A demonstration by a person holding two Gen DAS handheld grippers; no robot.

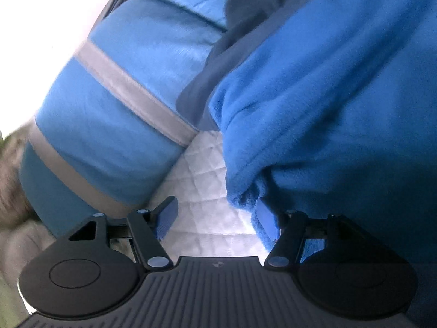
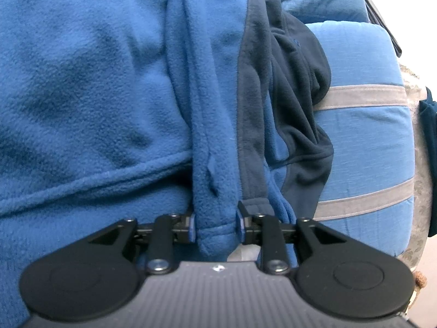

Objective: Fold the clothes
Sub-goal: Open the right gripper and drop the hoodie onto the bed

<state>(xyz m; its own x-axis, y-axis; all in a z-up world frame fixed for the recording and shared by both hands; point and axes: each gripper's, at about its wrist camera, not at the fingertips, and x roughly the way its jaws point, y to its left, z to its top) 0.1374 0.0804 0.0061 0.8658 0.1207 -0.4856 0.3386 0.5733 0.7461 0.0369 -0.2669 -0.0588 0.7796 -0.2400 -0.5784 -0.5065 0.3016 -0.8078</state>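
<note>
Right gripper (image 2: 215,225) pinches the blue fleece (image 2: 90,76); left gripper (image 1: 215,218) gapes wide, no writing legible

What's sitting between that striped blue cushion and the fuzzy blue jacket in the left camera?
In the left wrist view, a bare wedge of white quilted cover separates the striped cushion from the fleece jacket. Nothing lies on it.

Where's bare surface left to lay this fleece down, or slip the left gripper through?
One free patch: the white quilted surface, a wedge between the striped blue cushion and the blue fleece, just ahead of the open left gripper. In the right wrist view, fleece and cushion crowd everything.
</note>
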